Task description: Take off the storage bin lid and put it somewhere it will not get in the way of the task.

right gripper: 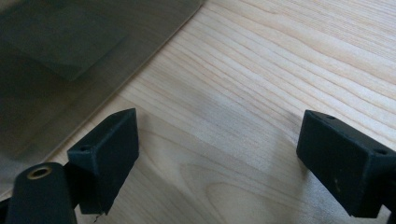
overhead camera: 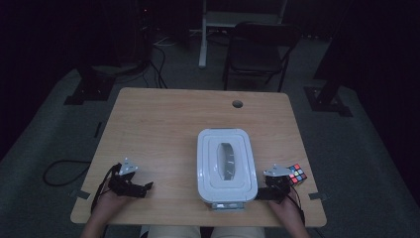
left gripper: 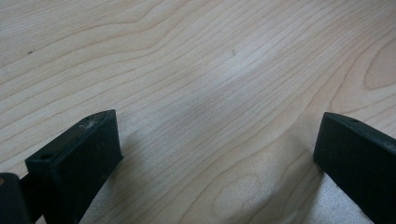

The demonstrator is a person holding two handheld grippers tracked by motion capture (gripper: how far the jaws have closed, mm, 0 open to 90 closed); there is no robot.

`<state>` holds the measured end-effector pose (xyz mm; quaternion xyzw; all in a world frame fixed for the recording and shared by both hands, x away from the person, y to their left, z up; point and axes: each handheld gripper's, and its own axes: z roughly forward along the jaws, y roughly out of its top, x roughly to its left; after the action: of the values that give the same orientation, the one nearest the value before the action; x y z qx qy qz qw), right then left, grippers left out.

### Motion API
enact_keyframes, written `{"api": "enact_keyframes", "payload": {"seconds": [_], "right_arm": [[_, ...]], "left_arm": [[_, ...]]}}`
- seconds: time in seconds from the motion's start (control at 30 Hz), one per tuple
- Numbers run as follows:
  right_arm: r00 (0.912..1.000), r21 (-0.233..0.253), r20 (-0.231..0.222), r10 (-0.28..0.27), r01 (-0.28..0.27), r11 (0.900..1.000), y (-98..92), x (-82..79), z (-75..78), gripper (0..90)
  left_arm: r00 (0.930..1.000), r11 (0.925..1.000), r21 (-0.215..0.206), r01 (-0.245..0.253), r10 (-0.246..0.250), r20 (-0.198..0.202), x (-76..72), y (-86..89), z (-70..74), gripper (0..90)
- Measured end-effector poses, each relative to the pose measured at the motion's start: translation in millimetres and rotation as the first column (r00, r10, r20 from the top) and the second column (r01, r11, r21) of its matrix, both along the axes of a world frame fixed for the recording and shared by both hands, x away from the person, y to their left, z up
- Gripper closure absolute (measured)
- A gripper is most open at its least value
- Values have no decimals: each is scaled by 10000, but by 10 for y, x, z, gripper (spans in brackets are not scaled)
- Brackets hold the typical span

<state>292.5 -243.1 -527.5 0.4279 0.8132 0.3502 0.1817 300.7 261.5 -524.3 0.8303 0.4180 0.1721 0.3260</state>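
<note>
While both tools are rested on the near part of the wooden worktop point(overhead camera: 158, 119), a white lidded container point(overhead camera: 226, 164) is seen between them, closer to the right one. The left tool point(overhead camera: 143, 188) is held at the near left of the worktop, well apart from the container, with its tips pointed right toward it. In the left gripper view its jaws are spread wide, and bare wood grain point(left gripper: 210, 93) is seen between them; nothing is gripped.

The right tool point(overhead camera: 261, 193) is held at the near right, just beside the container's near right corner, with its tips pointed left at that corner. Whether the container is touched by it cannot be told from the high view. In the right gripper view the jaws are likewise spread wide with bare wood between them, and the container's translucent wall point(right gripper: 70, 60) is seen at the upper left, just beyond the left-hand jaw.

A puzzle cube point(overhead camera: 296, 174) with coloured squares is laid on the worktop just to the far right of the right tool, near the right edge. A round cable hole point(overhead camera: 237, 104) is seen toward the far edge, and a dark folding chair point(overhead camera: 260, 49) is stood on the floor beyond the worktop.
</note>
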Motion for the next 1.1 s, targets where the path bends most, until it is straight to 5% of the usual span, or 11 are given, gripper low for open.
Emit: {"api": "enact_keyframes", "payload": {"seconds": [0.37,0.83,1.1], "right_arm": [[10000,3,-3,-2,2,10000,0,0,0,129],[10000,7,-7,-5,5,10000,-1,1,0,128],[10000,2,-8,-7,7,10000,-1,1,0,128]], "left_arm": [[9998,9995,-290,-140,136,-131,-45,6,114,52],[9965,9948,-586,833,-827,121,-134,-323,423,52],[9847,9837,-671,1667,-1625,631,-167,-519,720,52]]}}
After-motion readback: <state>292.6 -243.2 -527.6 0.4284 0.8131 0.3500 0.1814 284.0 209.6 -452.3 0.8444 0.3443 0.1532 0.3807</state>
